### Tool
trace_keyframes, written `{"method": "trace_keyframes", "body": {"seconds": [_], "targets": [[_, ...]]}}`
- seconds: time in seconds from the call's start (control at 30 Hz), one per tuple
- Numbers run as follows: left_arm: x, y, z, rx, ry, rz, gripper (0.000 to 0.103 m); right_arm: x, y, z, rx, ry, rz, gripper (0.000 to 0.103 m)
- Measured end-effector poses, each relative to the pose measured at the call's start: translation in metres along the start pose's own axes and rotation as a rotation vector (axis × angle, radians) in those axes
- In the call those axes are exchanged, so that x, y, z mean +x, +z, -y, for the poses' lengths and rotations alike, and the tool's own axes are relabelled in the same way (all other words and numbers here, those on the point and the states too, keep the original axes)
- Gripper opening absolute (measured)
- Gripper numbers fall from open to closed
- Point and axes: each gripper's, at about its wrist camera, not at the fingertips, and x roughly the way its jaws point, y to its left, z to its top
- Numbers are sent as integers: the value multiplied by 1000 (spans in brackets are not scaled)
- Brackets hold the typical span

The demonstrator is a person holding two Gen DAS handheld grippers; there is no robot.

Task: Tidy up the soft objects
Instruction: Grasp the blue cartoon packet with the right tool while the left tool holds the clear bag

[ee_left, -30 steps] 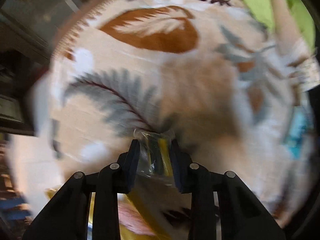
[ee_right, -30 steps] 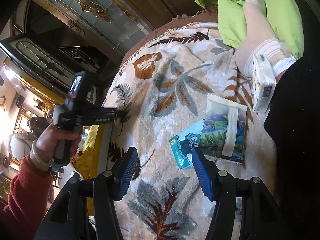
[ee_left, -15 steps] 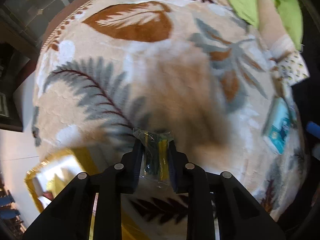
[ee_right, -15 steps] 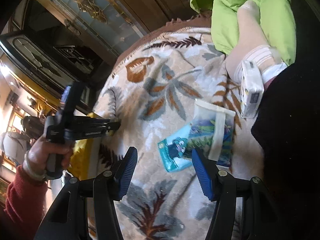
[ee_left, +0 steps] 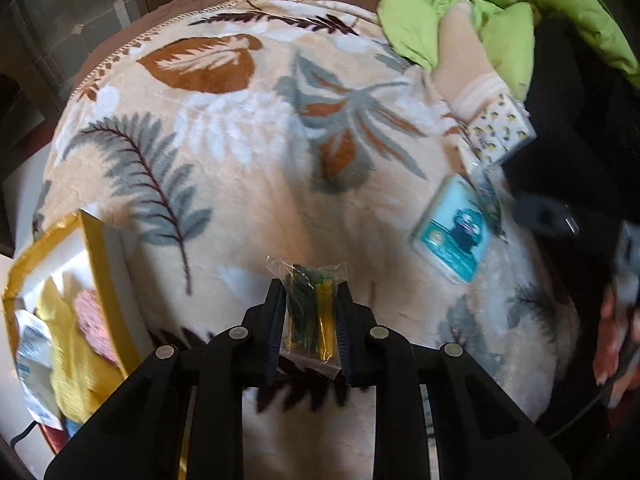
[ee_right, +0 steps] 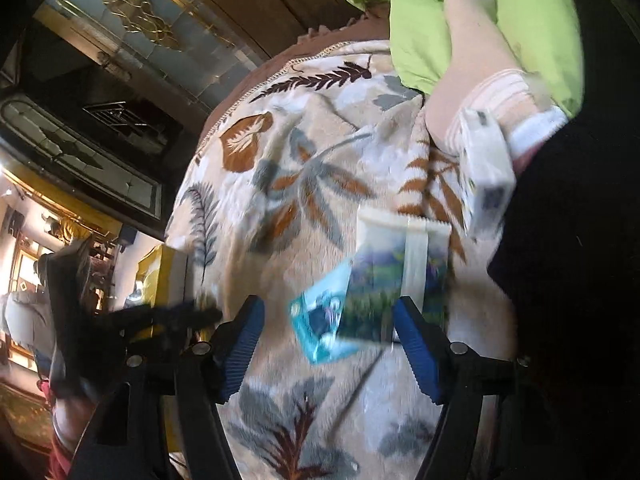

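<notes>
My left gripper point(ee_left: 310, 304) is shut on a small clear packet point(ee_left: 312, 312) with green and yellow contents, held over the near edge of a leaf-patterned blanket point(ee_left: 240, 152). A teal tissue pack point(ee_left: 452, 232) lies on the blanket to the right; the same teal tissue pack point(ee_right: 320, 320) sits between the spread fingers of my right gripper point(ee_right: 328, 324), which is open just above it. A white-edged printed pouch point(ee_right: 396, 276) overlaps it. A white patterned tissue pack point(ee_right: 484, 168) leans against a pale sock point(ee_right: 476, 80). The left gripper point(ee_right: 176, 316) shows blurred at the left.
A gold-rimmed box point(ee_left: 92, 264) at the lower left holds a yellow cloth point(ee_left: 72, 360), a pink item and a white packet. A lime green quilt point(ee_left: 480, 8) lies at the back right. Black fabric point(ee_right: 560, 260) borders the blanket on the right. Dark wood and glass panels point(ee_right: 120, 32) stand behind.
My left gripper has drawn back and left with the packet, bringing the gold-rimmed box into view. My right gripper has come down closer to the teal tissue pack.
</notes>
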Motion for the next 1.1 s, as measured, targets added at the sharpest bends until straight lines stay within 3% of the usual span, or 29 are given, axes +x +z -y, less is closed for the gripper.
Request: {"method": "trace_keyframes", "body": {"seconds": [0.17, 0.2, 0.27, 0.4, 0.5, 0.53, 0.57, 0.7, 0.77, 0.8, 0.97, 1.1], "targets": [[10, 2, 11, 17, -14, -13, 21, 26, 13, 13, 49, -48, -64, 71], [8, -1, 13, 16, -17, -9, 21, 27, 15, 14, 33, -82, -56, 69], [7, -3, 16, 9, -27, -4, 21, 28, 17, 20, 11, -125, -44, 47], [3, -3, 17, -2, -46, 2, 21, 24, 16, 32, 21, -91, -58, 43], [0, -2, 15, -6, -47, 6, 21, 21, 20, 22, -15, -93, -68, 50], [-2, -1, 14, -9, -46, 10, 21, 22, 22, 20, -21, -95, -69, 62], [-5, 1, 11, -15, -42, 16, 21, 25, 23, 18, -26, -98, -82, 66], [-17, 7, 0, -43, -24, 51, 21, 40, 20, 1, -138, -215, -124, 69], [-26, 10, -8, -60, -26, 68, 21, 41, 17, 1, -161, -257, -117, 56], [-31, 12, -12, -71, -27, 79, 21, 39, 15, 5, -155, -248, -109, 54], [-46, 15, -30, -116, -21, 117, 21, 12, 10, 33, -14, -132, -74, 29], [-47, 12, -32, -131, -29, 120, 21, 0, 1, 39, 5, -112, -58, 28]]}}
